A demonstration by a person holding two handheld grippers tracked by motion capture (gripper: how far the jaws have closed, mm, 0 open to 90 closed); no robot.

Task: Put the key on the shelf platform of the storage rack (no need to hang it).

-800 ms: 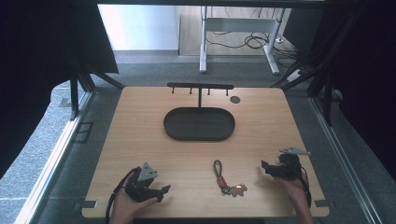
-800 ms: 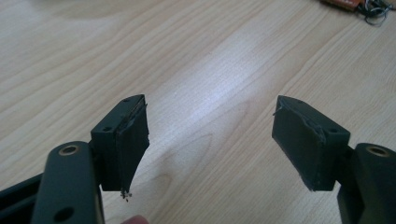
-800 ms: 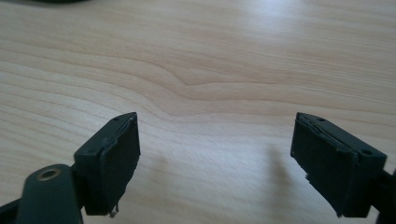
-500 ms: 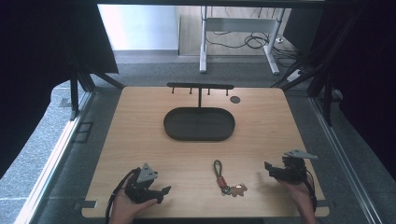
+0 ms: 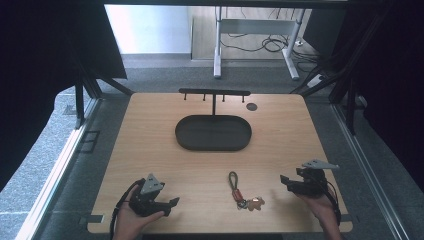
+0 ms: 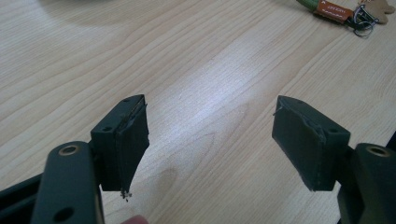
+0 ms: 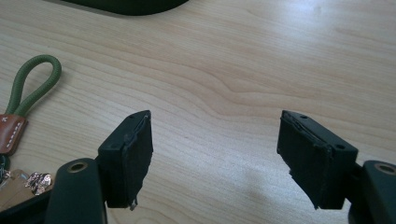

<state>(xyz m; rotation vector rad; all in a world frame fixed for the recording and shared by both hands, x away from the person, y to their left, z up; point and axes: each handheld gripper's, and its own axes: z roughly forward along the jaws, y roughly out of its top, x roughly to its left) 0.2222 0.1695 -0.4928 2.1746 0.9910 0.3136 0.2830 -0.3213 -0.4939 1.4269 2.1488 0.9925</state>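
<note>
A keychain (image 5: pixel 241 192) with a green cord loop, a brown leather tab and a small brown charm lies on the wooden table (image 5: pixel 150 140) near its front edge, between my two hands. My left gripper (image 5: pixel 172 202) rests low at the front left, open, with bare wood between its pads (image 6: pixel 128 140); the keychain (image 6: pixel 343 10) lies far off at the top right of its view. My right gripper (image 5: pixel 284 180) sits at the front right, open and pointing left, with nothing between its pads (image 7: pixel 135 154). The cord loop (image 7: pixel 32 84) lies at the left of its view.
A dark oval tray (image 5: pixel 213 132) sits at the table's middle, with a black hook rack (image 5: pixel 214 93) standing behind it. A small dark disc (image 5: pixel 251 106) lies at the back right. Black frame posts flank the table.
My right gripper has drifted slightly right and toward the front edge. The left gripper and the keychain have stayed where they were.
</note>
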